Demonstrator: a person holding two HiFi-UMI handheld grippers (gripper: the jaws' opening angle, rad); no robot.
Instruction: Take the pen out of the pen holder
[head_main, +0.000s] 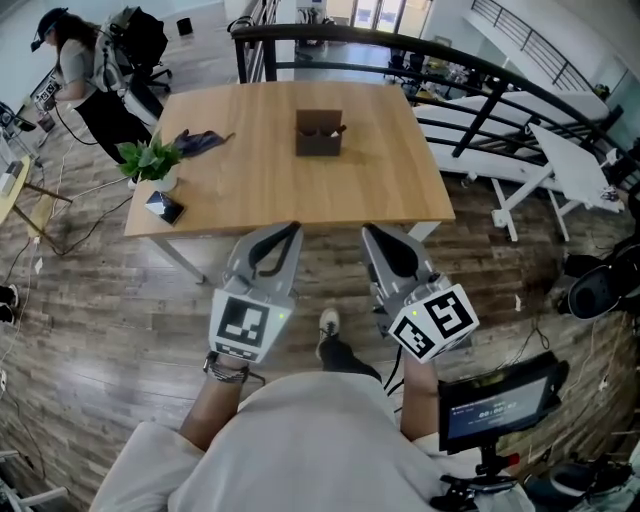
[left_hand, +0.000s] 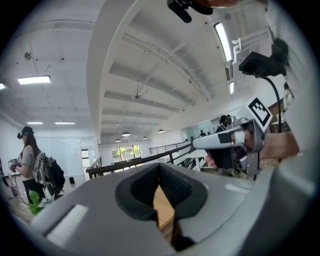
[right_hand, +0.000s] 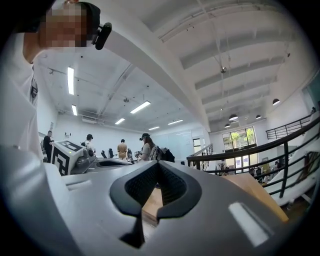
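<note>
A brown pen holder (head_main: 319, 134) stands near the middle of the wooden table (head_main: 260, 180), with dark pen tips showing at its top. Both grippers are held well short of the table's near edge, over the floor. My left gripper (head_main: 283, 232) is shut, its jaws meeting with nothing between them. My right gripper (head_main: 383, 235) is likewise shut and empty. In the left gripper view the left gripper (left_hand: 160, 167) points up toward the ceiling, and the right gripper's body (left_hand: 235, 145) shows at the right. The right gripper (right_hand: 159, 169) also tilts upward in its own view.
A potted plant (head_main: 152, 160), a dark phone-like object (head_main: 165, 207) and a blue-black item (head_main: 200, 141) lie at the table's left. A black railing (head_main: 470, 70) runs behind. White benches (head_main: 560, 150) stand right. A person (head_main: 90, 80) stands far left. A screen on a stand (head_main: 500, 400) is lower right.
</note>
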